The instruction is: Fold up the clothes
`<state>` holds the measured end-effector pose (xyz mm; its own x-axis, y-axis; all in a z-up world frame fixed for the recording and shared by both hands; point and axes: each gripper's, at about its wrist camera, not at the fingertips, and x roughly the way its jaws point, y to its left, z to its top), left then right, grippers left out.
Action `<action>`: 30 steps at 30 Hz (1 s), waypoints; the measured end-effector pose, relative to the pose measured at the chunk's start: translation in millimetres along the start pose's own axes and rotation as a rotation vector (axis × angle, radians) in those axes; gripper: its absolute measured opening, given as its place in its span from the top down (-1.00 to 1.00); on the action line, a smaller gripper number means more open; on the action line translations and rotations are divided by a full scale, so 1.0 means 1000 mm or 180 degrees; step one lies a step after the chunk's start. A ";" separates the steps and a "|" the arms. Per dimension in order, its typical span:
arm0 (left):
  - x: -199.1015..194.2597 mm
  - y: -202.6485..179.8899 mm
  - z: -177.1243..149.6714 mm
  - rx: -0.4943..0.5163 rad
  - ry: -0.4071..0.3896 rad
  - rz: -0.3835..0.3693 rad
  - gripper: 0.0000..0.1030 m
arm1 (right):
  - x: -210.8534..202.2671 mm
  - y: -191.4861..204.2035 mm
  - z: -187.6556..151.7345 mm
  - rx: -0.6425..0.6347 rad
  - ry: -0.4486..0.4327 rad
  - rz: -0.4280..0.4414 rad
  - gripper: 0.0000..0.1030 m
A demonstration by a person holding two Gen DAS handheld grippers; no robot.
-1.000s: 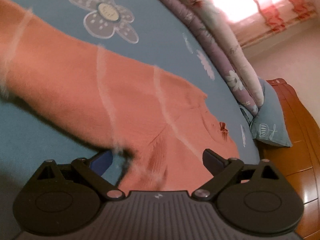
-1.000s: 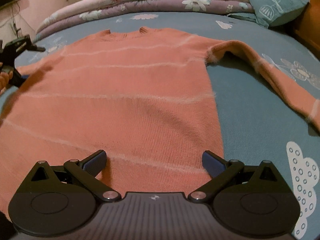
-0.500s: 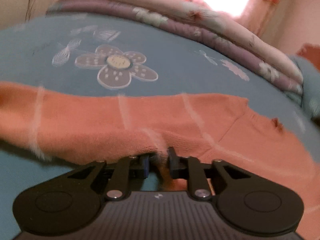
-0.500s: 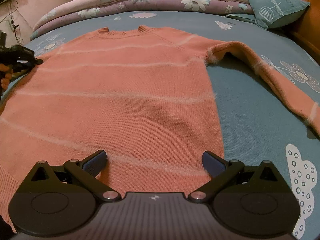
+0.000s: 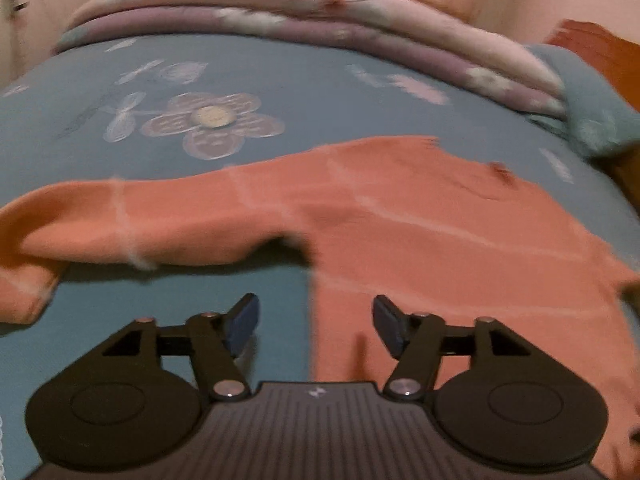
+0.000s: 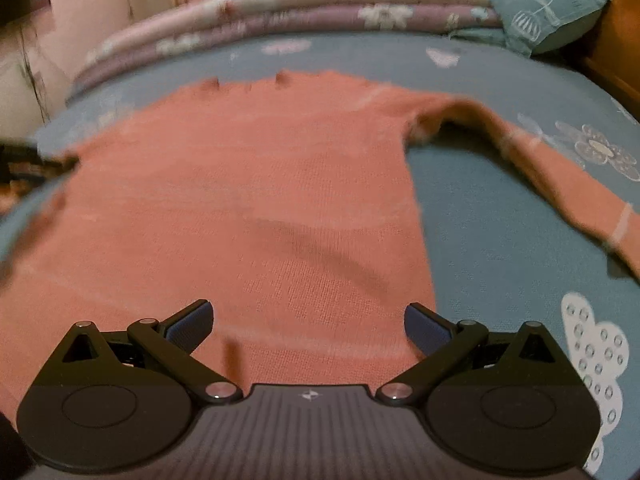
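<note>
Left tool (image 5: 314, 322) let sleeve (image 5: 132, 216) go (opening); pillow (image 6: 548, 8) right-view only.

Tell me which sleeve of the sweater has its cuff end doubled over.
The left sleeve: its cuff end is folded under near the left gripper. The right sleeve lies straight.

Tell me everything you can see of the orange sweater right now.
The orange sweater is a fine knit in salmon-orange with thin pale stripes across body and sleeves and a ribbed crew neck at the far end. It lies flat, spread on the blue patterned bedsheet, both sleeves stretched out sideways; the left sleeve has its cuff doubled under. Neither gripper holds it: the left gripper, jaws opening, and the open right gripper hover above, nothing between the pads.
</note>
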<state>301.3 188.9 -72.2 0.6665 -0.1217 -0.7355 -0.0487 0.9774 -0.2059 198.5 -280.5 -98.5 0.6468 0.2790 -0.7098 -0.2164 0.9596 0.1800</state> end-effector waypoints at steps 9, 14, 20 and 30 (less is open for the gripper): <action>0.038 -0.079 -0.005 0.0045 0.0241 -0.0780 -0.45 | 0.066 -0.014 0.067 0.0875 -0.0232 0.0960 -0.97; 0.047 -0.121 -0.012 0.1199 -0.0028 0.0015 -0.47 | 0.097 0.020 0.097 0.0109 -0.0322 0.0307 -0.98; 0.080 -0.098 -0.024 0.1153 0.0012 -0.0022 -0.56 | 0.144 0.042 0.085 -0.0637 -0.0001 -0.0254 -1.00; 0.021 -0.071 -0.075 0.1054 0.0053 0.0147 -0.77 | 0.071 0.018 0.031 -0.0451 0.0253 -0.0362 -1.00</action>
<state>262.7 104.0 -121.5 0.6569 -0.0761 -0.7501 0.1675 0.9848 0.0469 263.2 -242.1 -124.7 0.6143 0.1600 -0.7727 -0.2496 0.9683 0.0020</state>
